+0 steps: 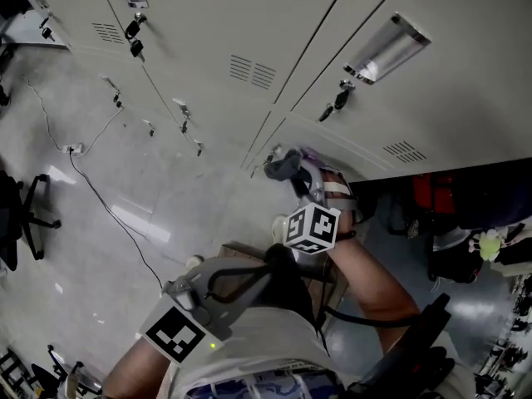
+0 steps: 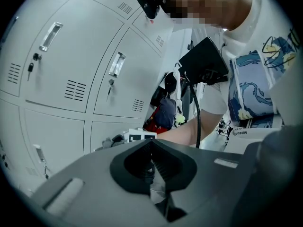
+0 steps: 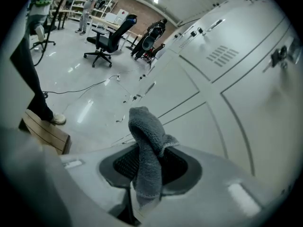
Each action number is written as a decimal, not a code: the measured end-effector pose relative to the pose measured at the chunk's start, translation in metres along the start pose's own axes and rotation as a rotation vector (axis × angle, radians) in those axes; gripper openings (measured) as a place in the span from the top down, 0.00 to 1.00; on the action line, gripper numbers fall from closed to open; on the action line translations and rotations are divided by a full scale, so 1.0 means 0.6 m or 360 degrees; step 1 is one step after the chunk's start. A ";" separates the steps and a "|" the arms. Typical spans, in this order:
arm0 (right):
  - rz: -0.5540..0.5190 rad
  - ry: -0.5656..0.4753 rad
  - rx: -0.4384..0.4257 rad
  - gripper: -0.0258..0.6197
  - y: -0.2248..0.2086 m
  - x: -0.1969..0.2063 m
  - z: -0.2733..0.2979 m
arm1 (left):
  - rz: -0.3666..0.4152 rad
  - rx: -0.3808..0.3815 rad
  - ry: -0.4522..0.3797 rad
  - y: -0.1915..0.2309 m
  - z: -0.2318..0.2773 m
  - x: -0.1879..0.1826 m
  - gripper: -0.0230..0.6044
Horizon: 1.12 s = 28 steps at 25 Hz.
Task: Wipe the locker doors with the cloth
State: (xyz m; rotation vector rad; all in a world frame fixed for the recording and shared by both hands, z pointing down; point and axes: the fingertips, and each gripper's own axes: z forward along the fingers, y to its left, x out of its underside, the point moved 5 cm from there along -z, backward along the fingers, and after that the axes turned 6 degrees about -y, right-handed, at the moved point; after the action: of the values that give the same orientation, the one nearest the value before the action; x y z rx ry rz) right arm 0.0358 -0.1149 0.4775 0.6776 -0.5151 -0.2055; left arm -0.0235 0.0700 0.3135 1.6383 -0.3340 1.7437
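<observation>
A grey cloth (image 3: 147, 155) sticks up out of my right gripper (image 3: 149, 169), which is shut on it. In the head view the right gripper (image 1: 289, 171) holds the cloth (image 1: 281, 166) low against the pale grey locker doors (image 1: 208, 23), near the bottom edge of a door. The right gripper view shows the doors (image 3: 246, 93) close on the right. My left gripper (image 1: 270, 264) hangs back by the person's body, away from the lockers. Its jaws (image 2: 151, 171) look shut with nothing between them.
Keys hang in the locker locks (image 1: 339, 98). One open locker at the right holds a red bag (image 1: 432, 194). A wooden step (image 1: 249, 252) lies below the grippers. A cable (image 1: 100, 198) crosses the glossy floor, and office chairs (image 3: 109, 39) stand further off.
</observation>
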 end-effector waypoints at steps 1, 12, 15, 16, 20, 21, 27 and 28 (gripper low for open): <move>-0.0006 -0.0008 0.0029 0.78 -0.018 -0.010 -0.017 | 0.0010 0.0007 -0.0003 -0.001 -0.001 -0.002 0.96; -0.0058 -0.0079 0.0183 0.78 -0.109 -0.084 -0.072 | 0.0085 0.0056 -0.0009 -0.014 -0.012 -0.018 0.96; -0.0083 -0.0063 0.0171 0.78 -0.112 -0.083 -0.047 | 0.0080 0.0035 -0.0007 -0.012 -0.015 -0.016 0.96; -0.0093 -0.0051 0.0159 0.78 -0.111 -0.079 -0.036 | 0.0074 0.0027 -0.0005 -0.011 -0.015 -0.016 0.96; -0.0113 -0.0026 0.0103 0.78 -0.097 -0.061 -0.003 | 0.0055 0.0016 -0.0001 -0.008 -0.010 -0.015 0.96; -0.0116 -0.0023 0.0086 0.78 -0.090 -0.057 0.005 | 0.0051 0.0015 0.0003 -0.007 -0.008 -0.014 0.96; -0.0110 -0.0004 -0.0010 0.78 -0.050 -0.029 0.053 | 0.0026 -0.0005 0.0026 0.002 -0.004 -0.007 0.96; -0.0106 0.0002 -0.0028 0.78 -0.042 -0.024 0.062 | 0.0022 -0.0007 0.0036 0.003 -0.003 -0.005 0.96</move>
State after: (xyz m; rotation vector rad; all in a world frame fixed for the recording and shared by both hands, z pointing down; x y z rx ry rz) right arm 0.0038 -0.1491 0.4801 0.6784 -0.4892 -0.2716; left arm -0.0263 0.0688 0.3111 1.6155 -0.3388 1.7691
